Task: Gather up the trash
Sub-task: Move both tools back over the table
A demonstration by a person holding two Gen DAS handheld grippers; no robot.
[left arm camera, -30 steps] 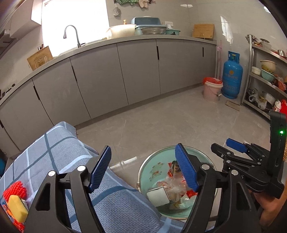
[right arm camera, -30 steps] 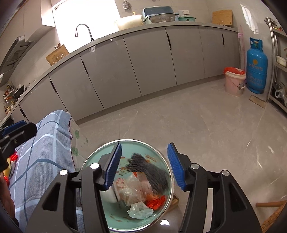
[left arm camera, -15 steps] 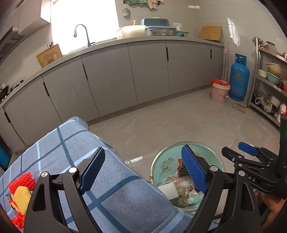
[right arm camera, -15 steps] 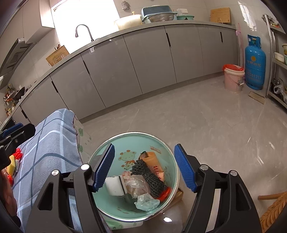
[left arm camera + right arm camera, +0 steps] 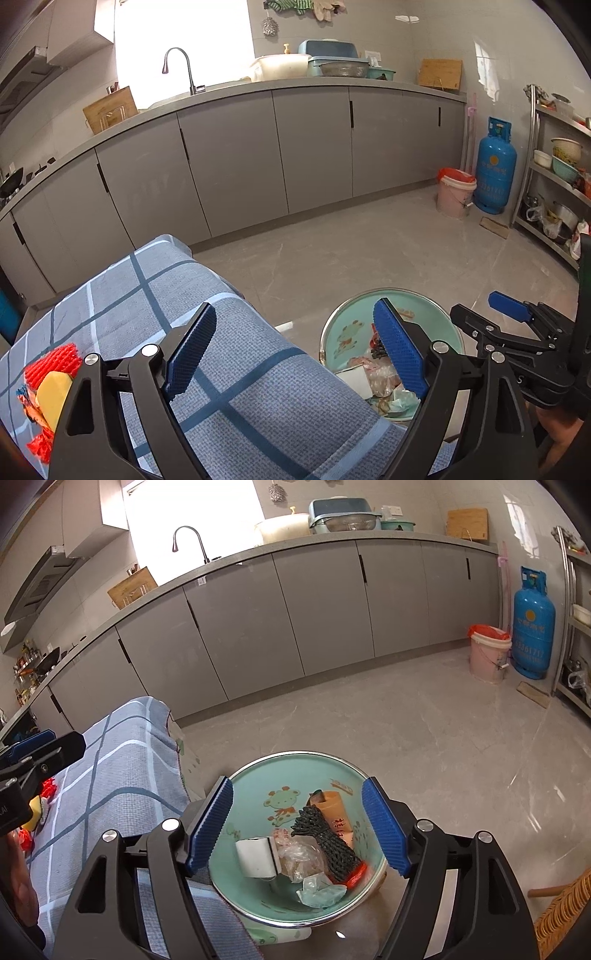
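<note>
In the right wrist view, the right gripper (image 5: 297,823) hangs with its blue ribbed pads spread wide and nothing between them, over the round mint-green enamel basin with a steel rim (image 5: 255,771). The basin holds the trash: a white paper cup (image 5: 256,856), a crumpled clear plastic bag (image 5: 299,856), a black mesh foam sleeve (image 5: 325,840) and an orange paper packet (image 5: 334,806). The basin's 9 o'clock rim sits just beside the hanging edge of the blue-grey checked tablecloth (image 5: 122,775).

In the left wrist view, the left gripper (image 5: 295,347) is also spread wide and empty above the cloth's 3 o'clock edge. At 8 o'clock, a red foam net around a yellow piece (image 5: 51,373) lies on the cloth. From 12 to 2 o'clock, bare grey tile floor (image 5: 369,243) runs to the grey cabinets (image 5: 236,158).
</note>
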